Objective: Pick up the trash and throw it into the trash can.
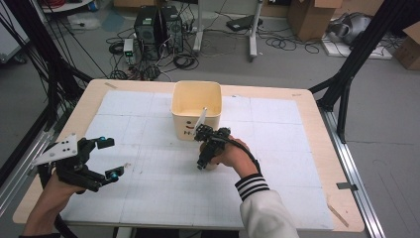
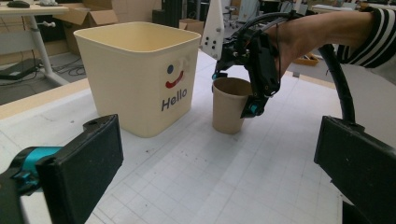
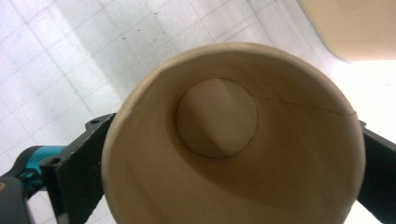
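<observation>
A brown paper cup (image 2: 229, 109) stands upright on the white gridded mat, close beside the cream bin (image 2: 135, 79) marked "Hello". My right gripper (image 2: 233, 93) comes down over the cup from above, one jaw on each side of its rim, shut on it. The right gripper view looks straight into the empty cup (image 3: 217, 116), with both black jaws against its wall. From above, the hand and right gripper (image 1: 207, 151) hide most of the cup. My left gripper (image 1: 111, 157) hovers over the mat's left side, open and holding nothing, its jaws far apart (image 2: 222, 172).
The cream bin (image 1: 185, 126) sits at the mat's middle rear, looking empty. The mat (image 1: 148, 193) covers most of the wooden table (image 1: 317, 129). Beyond the table, computer towers (image 1: 158, 25), cables and cardboard boxes (image 1: 309, 15) lie on the floor. Black frame legs (image 1: 346, 84) flank both sides.
</observation>
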